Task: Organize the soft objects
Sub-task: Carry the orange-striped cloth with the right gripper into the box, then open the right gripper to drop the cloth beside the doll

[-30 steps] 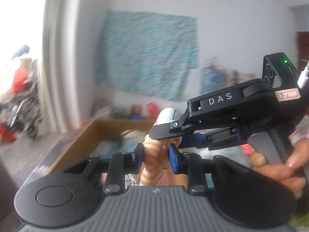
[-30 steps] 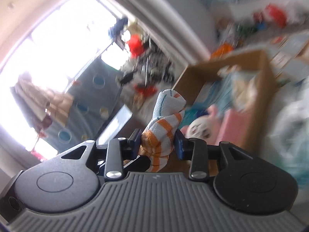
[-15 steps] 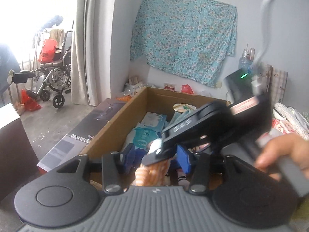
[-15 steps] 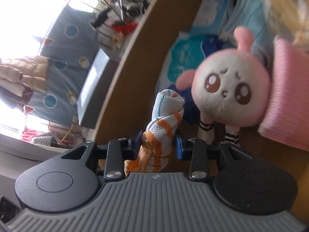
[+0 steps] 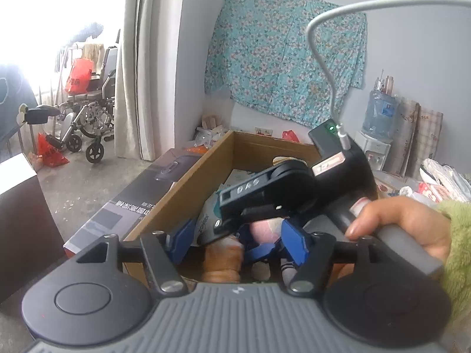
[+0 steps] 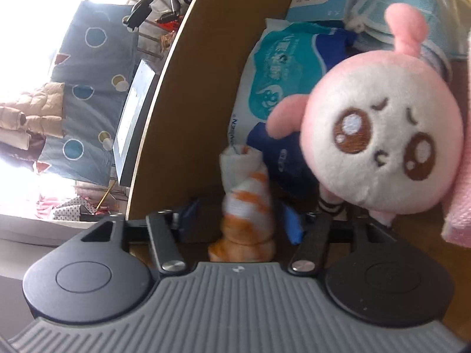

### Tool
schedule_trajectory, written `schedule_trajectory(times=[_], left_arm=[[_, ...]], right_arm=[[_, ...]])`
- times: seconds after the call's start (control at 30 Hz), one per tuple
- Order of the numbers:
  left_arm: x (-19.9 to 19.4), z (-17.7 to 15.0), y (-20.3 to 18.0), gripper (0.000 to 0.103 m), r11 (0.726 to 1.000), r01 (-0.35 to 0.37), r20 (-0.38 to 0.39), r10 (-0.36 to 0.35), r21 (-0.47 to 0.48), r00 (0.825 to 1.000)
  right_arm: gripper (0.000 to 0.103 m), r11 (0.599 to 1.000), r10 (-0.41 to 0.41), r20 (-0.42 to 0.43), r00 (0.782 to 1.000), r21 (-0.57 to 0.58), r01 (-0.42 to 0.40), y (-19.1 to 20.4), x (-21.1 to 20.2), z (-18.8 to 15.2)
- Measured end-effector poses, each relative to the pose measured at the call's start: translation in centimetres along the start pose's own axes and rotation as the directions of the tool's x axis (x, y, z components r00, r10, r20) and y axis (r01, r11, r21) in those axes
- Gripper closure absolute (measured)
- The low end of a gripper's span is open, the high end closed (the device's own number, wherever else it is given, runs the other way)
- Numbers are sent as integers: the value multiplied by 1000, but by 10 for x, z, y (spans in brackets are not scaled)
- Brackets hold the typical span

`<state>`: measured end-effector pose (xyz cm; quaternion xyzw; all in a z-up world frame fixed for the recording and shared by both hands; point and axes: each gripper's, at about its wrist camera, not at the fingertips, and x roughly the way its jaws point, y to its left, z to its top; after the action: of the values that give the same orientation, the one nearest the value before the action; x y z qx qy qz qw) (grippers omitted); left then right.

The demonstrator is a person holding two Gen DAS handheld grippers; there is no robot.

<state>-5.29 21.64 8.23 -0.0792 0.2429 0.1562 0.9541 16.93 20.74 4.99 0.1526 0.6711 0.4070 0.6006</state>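
A rolled white cloth with orange stripes stands between the spread blue pads of my right gripper, inside the cardboard box; the pads do not touch it. A pink and white plush toy lies just right of it. In the left wrist view my left gripper is open above the box. The right gripper's black body, held by a hand, crosses in front of it. The cloth shows dimly below.
The box also holds blue tissue packs, a pale blue cloth and a pink towel. A long dark carton lies left of the box. A wheelchair stands by the curtain, a water dispenser at the right.
Both grippers came down over the box. The left let go of the cloth first; the right carried it into the box and has now opened, so the cloth stands free.
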Motion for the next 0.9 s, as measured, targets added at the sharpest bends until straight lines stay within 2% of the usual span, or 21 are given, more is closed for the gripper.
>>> schedule_trajectory(times=[0.07, 0.27, 0.43, 0.53, 0.6, 0.7, 0.9], left_arm=[[-1, -1, 0, 31, 1000, 3, 1, -3, -1, 1000], [-3, -2, -3, 29, 1000, 10, 7, -10, -3, 1000], [-7, -3, -3, 29, 1000, 4, 13, -4, -6, 1000], [-12, -5, -5, 29, 1000, -3, 14, 3, -4, 1000], [-15, -6, -7, 29, 1000, -3, 16, 3, -1, 1000], [-18, -8, -9, 29, 1000, -2, 15, 2, 1, 1000], [-19, -10, -8, 29, 1000, 6, 10, -6, -9, 1000]], right_arm=[[32, 1000, 1, 12, 1000, 6, -1, -3, -6, 0], [31, 999, 28, 49, 998, 19, -29, -12, -26, -2], [32, 1000, 14, 33, 999, 25, -15, -14, -21, -7], [44, 1000, -17, 26, 1000, 2, 17, -9, -11, -5], [63, 1000, -22, 24, 999, 1, 22, -10, -7, -5], [79, 1000, -6, 36, 999, 10, 6, -11, -9, -4], [85, 999, 39, 87, 995, 12, -41, -2, -16, 2]])
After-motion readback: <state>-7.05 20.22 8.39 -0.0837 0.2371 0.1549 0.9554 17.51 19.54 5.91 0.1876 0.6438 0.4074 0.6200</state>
